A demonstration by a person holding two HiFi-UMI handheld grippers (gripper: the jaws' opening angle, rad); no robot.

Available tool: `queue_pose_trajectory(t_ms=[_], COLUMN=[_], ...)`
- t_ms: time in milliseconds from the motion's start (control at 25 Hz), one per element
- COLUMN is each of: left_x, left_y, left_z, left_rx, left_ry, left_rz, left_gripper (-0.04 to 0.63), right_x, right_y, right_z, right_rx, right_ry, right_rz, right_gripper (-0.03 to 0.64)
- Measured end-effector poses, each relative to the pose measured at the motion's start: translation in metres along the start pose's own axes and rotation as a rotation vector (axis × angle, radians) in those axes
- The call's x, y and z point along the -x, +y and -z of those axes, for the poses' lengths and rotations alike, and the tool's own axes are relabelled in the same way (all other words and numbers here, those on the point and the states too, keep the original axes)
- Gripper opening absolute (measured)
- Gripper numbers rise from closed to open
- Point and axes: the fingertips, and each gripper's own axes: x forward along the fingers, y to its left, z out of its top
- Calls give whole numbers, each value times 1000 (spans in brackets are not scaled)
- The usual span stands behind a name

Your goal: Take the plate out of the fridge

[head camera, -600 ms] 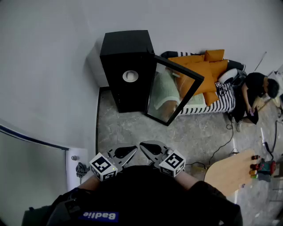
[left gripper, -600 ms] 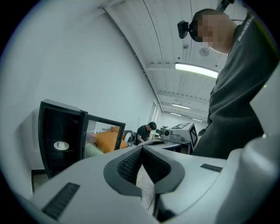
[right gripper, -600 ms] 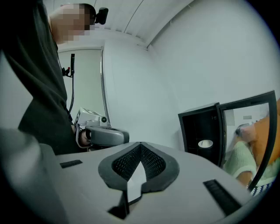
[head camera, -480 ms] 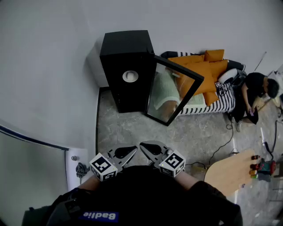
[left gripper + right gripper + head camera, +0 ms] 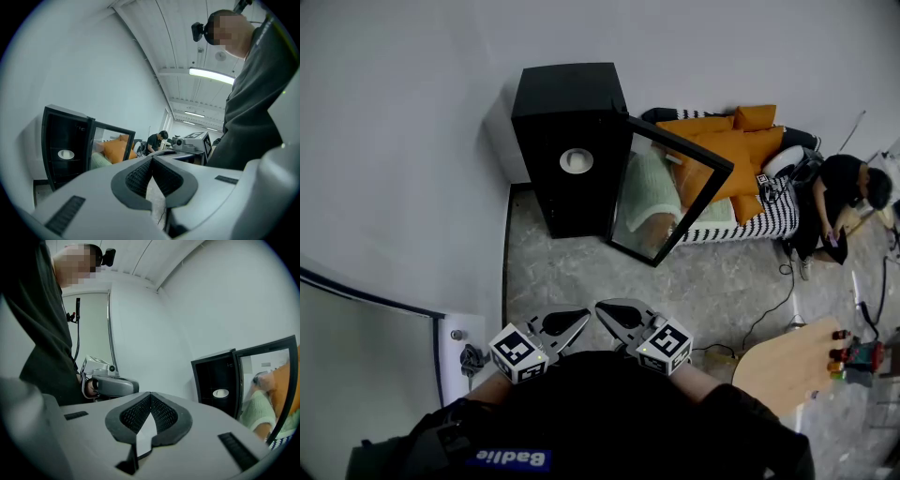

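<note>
Plate, white, round: inside black fridge, glass door swung open. Left hand-held gripper, right hand-held gripper: jaws closed, empty, well apart from fridge.

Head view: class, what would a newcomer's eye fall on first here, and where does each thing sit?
The black fridge against the white wall stands out, with its glass door swung open and a white plate on a shelf inside. Just right of it lie bright orange cushions. At the bottom edge, the left gripper and the right gripper are shut and empty, well short of the fridge.
</note>
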Motion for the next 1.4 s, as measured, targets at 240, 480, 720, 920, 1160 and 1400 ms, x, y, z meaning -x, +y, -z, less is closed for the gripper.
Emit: queue_pose_trajectory(t_ms=[240,480,720,920,1160,1400], left_x=[-6,-19,-38,-52,-62,-72], left_y=[3,1,-7,-10,3,48], left_z=[-6,-1,-5,1,-2,1], left_rx=[5,12,18,29,31,65], left_ry=[-4,-1,-19,-15,2,21], left_rz=[-22,-61,-106,-135,-127,-58], left_gripper=[6,6,6,6,6,6], right_x=[6,20,40,51,44,11], right_y=[-10,-25,-37,-46,-63,-100], right_z=[-2,4,7,9,9,10], right_rx=[2,10,10,11,-8,-10], right_ry=[24,12,38,36,44,52], right_rz=[21,-4,-35,-64,-52,2], right_gripper=[9,9,9,9,9,9])
